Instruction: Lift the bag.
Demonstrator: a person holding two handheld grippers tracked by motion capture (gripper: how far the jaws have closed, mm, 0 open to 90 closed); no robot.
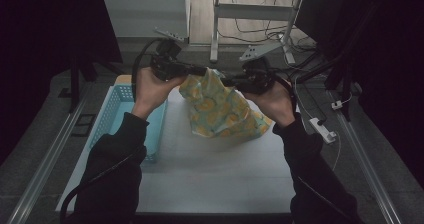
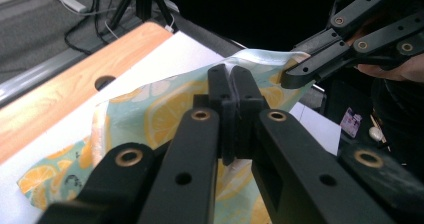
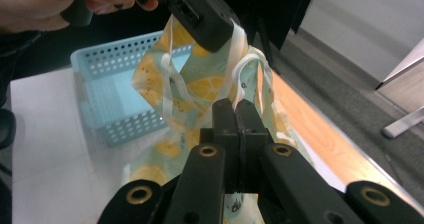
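Observation:
A pale green cloth bag with a yellow lemon print [image 1: 220, 111] hangs above the white table top [image 1: 210, 169], held up by its top edge between both hands. My left gripper [image 1: 202, 71] is shut on the bag's upper edge at the left; in the left gripper view its jaws [image 2: 231, 79] pinch the fabric [image 2: 155, 114]. My right gripper [image 1: 226, 79] is shut on the same edge a little to the right; in the right gripper view its jaws [image 3: 235, 109] clamp the bag [image 3: 200, 89] near a white strap [image 3: 245, 64]. The bag's lower corner rests on the table.
A light blue perforated basket [image 1: 117, 111] stands on the table at the left, also seen as the blue basket [image 3: 110, 84] behind the bag. A wooden table edge [image 2: 55, 99] runs along the far side. A white power strip [image 1: 322, 130] lies off the table at the right. Cables cover the floor beyond.

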